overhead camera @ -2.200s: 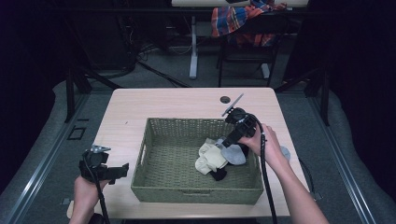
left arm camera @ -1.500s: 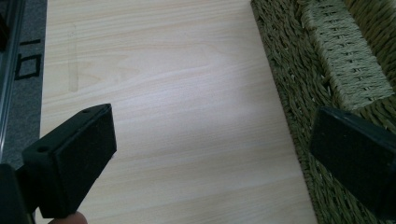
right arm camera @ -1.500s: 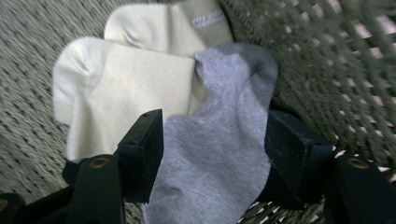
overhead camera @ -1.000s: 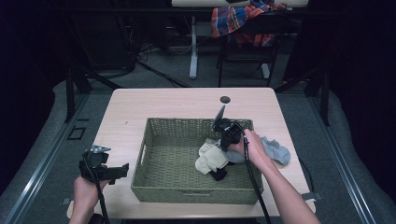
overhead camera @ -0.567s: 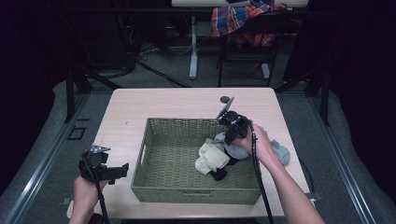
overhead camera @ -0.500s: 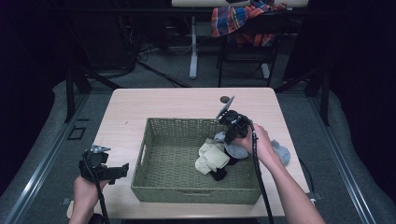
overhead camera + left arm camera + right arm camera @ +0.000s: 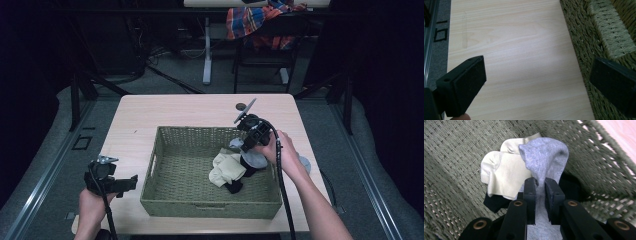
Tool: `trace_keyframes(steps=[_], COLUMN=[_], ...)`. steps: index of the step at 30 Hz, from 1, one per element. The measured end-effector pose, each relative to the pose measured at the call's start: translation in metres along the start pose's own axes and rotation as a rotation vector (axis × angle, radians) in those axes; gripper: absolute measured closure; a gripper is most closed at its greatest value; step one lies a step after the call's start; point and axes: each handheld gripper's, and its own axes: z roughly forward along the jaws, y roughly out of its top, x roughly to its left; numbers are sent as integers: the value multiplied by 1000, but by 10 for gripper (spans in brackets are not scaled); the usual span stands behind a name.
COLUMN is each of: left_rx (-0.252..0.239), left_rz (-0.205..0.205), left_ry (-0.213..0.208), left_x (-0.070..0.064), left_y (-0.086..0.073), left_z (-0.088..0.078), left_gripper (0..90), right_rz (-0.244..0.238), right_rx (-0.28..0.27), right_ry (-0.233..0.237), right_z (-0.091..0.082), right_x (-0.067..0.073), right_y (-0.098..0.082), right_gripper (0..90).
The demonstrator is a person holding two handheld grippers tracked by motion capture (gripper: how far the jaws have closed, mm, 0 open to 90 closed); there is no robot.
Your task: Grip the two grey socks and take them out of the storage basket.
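Right tool [image 7: 539,187]: jaws clamped on grey sock [image 7: 544,157] | sock: over basket [image 7: 165,150] interior, beside cream cloth [image 7: 504,172] | left tool [image 7: 536,82]: jaws wide apart, empty, above bench [image 7: 519,50]

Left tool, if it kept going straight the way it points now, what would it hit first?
Probably the bare table: the left tool points down at the wood between its open jaws. The woven basket lies just beside its right jaw, so that jaw might graze the wall; depth is unclear.

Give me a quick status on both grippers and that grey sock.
Right gripper shut on grey sock, over basket. Left gripper open, idle above table. Cream sock and dark sock lie underneath.
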Motion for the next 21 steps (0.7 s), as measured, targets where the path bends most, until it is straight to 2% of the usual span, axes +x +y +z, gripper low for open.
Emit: trace_keyframes(steps=[3, 9, 21], left_rx=[-5, -1, -6], left_rz=[-4, 13, 4], left_ry=[3, -4, -2], left_x=[1, -5, -3], left_y=[0, 4, 3], left_z=[-1, 2, 1], left_gripper=[10, 10, 10], right_rz=[8, 27, 49], right_rx=[-14, -67, -117], right_ry=[-6, -3, -29], right_z=[-11, -30, -61], right_x=[-1, -2, -8], right_y=[-3, -10, -19], right_gripper=[805, 805, 805])
